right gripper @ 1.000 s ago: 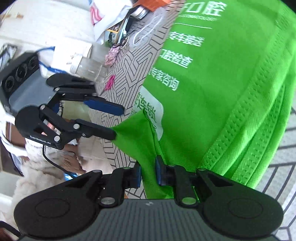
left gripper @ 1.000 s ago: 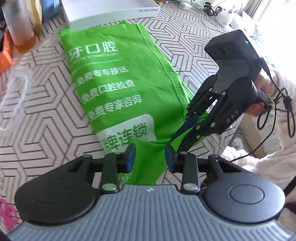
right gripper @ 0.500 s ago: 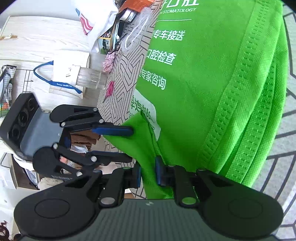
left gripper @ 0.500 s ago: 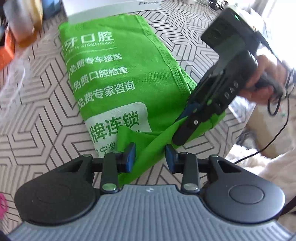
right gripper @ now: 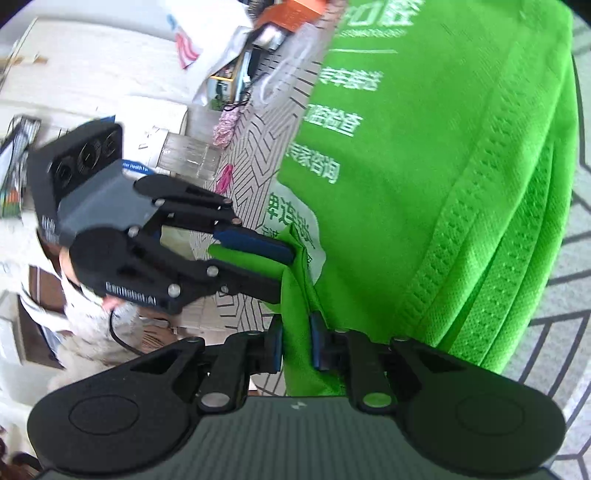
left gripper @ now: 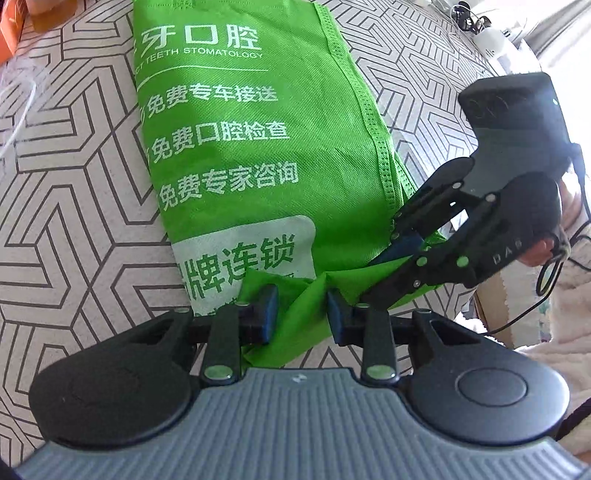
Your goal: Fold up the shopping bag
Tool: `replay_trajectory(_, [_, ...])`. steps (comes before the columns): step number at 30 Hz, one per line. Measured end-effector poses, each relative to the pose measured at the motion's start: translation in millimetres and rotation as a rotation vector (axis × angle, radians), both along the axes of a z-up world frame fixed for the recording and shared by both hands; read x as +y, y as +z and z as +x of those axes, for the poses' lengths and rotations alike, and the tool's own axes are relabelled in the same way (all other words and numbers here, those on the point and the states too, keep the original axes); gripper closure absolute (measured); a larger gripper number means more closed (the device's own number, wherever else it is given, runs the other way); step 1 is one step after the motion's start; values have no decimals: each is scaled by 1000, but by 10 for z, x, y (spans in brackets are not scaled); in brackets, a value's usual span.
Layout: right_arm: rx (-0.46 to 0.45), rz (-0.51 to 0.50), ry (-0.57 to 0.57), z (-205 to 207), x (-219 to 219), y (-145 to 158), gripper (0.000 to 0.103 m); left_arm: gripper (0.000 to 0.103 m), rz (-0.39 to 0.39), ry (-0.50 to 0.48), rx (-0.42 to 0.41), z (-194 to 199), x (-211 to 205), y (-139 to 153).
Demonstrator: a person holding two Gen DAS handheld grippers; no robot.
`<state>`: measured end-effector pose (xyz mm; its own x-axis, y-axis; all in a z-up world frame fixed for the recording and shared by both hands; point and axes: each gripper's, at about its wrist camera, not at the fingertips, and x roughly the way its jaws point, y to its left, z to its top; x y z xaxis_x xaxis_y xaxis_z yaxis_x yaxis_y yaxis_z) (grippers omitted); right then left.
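A green shopping bag [left gripper: 251,147] with white print lies flat on the patterned table; it also fills the right wrist view [right gripper: 443,155]. My left gripper [left gripper: 302,313] stands half open around the bag's lifted near edge, with a gap beside each pad. My right gripper [right gripper: 296,341] is shut on the same edge of the bag a little further right. In the left wrist view the right gripper [left gripper: 373,277] pinches the fabric just right of the left one. In the right wrist view the left gripper [right gripper: 284,269] holds its jaws around the fold.
The table [left gripper: 74,206] has a grey geometric cloth. An orange box [right gripper: 295,11], a clear jar [right gripper: 188,157] and loose clutter sit at the table's far left side. A white device with cables [left gripper: 487,37] lies at the far right corner.
Both grippers have moved forward over the bag with its near edge lifted between them. The right gripper stays shut on the fabric.
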<state>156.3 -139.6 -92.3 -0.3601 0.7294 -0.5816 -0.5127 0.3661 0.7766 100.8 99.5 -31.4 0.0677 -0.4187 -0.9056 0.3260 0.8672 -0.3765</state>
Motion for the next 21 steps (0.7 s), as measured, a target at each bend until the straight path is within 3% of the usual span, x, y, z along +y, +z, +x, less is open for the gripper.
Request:
replay_trajectory(3, [-186, -5, 29, -150, -22, 207, 72, 74, 21, -14, -1, -14, -44, 11])
replay_trajectory(4, [-294, -15, 39, -231, -36, 321, 65, 74, 20, -11, 4, -11, -41, 10])
replay_trajectory(5, [-459, -18, 37, -357, -73, 481, 64, 74, 15, -4, 13, -5, -29, 7])
replay_trajectory(6, [-639, -7, 25, -506, -122, 641, 67, 74, 12, -2, 17, -1, -22, 3])
replay_trajectory(8, [-856, 29, 17, -721, -176, 819, 99, 74, 8, -4, 21, 5, -14, -5])
replay_trajectory(9, [-916, 43, 21, -794, -192, 876, 103, 74, 7, -5, 22, 7, -12, -7])
replay_trajectory(12, [-969, 53, 163, -1048, -118, 876, 102, 74, 3, -8, 20, -9, -8, -11])
replay_trajectory(15, [-1166, 7, 294, -1403, 0, 755, 101, 74, -14, -2, 29, -16, 17, -28])
replay_trajectory(21, [-1136, -25, 293, -1358, 142, 554, 100, 74, -48, 12, 40, -1, 68, -63])
